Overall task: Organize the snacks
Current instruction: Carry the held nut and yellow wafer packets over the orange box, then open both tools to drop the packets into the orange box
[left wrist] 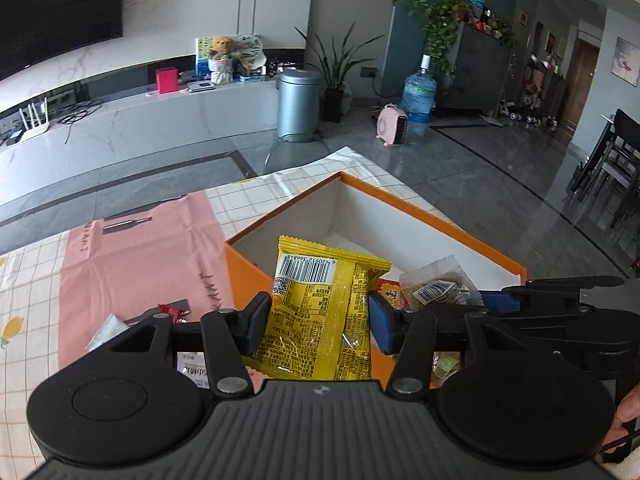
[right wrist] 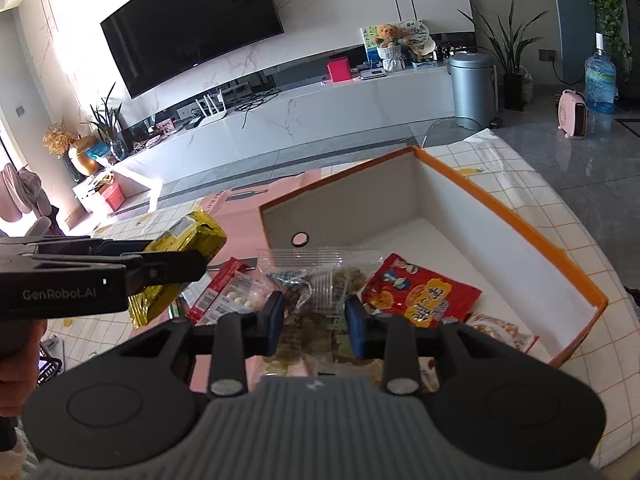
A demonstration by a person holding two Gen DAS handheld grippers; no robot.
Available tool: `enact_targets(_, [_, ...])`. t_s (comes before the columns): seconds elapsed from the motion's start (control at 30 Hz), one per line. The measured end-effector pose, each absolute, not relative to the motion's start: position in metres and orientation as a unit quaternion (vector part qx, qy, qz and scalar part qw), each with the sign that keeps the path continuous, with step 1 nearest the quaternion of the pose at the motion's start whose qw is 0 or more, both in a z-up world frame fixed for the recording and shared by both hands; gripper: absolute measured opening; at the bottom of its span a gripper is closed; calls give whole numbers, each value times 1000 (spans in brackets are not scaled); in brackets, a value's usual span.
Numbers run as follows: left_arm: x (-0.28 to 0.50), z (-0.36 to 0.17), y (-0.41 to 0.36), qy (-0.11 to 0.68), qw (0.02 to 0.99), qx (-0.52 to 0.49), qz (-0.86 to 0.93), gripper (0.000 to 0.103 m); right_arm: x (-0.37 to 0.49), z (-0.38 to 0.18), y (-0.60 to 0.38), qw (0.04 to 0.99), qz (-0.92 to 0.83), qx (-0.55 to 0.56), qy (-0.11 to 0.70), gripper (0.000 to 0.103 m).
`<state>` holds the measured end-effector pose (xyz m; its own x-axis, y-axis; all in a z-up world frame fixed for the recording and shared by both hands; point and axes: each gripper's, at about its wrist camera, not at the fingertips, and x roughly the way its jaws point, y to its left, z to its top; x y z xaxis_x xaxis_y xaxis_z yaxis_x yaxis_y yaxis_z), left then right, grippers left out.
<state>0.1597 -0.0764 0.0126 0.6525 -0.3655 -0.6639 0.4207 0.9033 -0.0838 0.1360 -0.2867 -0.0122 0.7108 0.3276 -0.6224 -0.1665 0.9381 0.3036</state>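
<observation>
My left gripper (left wrist: pixel 318 316) is clamped on a crinkly yellow snack packet (left wrist: pixel 320 312), its back facing me: a white barcode label with digits that read roughly 6 920912 366848, a small QR square below it, and dense black print too fine to read. I hold it upright over the near left edge of the orange-rimmed, white-lined cardboard box (left wrist: pixel 440 216). From the right wrist view the same packet (right wrist: pixel 180 248) hangs outside that box wall, and the side of my left tool reads "GenRobot.AI".

My right gripper (right wrist: pixel 314 322) has its pads pressed on a clear plastic bag of brownish-green pieces (right wrist: pixel 320 288), above the box's near corner.

Inside the box lie a red foil snack bag with cartoon faces and yellow characters (right wrist: pixel 424 292) and a pale printed packet (right wrist: pixel 504 330) by the near wall; the far half of the floor is bare white. A red-and-clear packet of small white balls (right wrist: pixel 230 296) lies just left of the box on the pink printed sheet (left wrist: pixel 140 248), which covers the white grid-patterned tablecloth (right wrist: pixel 532 192).
</observation>
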Motion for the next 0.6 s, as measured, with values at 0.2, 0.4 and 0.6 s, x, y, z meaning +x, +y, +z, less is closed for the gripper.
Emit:
enact_targets(0.2, [186, 3, -115, 376, 888, 88, -250, 59, 160, -19, -318, 912, 121, 120, 372, 30])
enact_targets(0.4, [215, -20, -139, 409, 866, 129, -258, 59, 195, -39, -332, 889, 121, 131, 422, 30])
enact_targets(0.6, [238, -43, -160, 438, 835, 207, -261, 59, 225, -55, -340, 879, 115, 135, 442, 30])
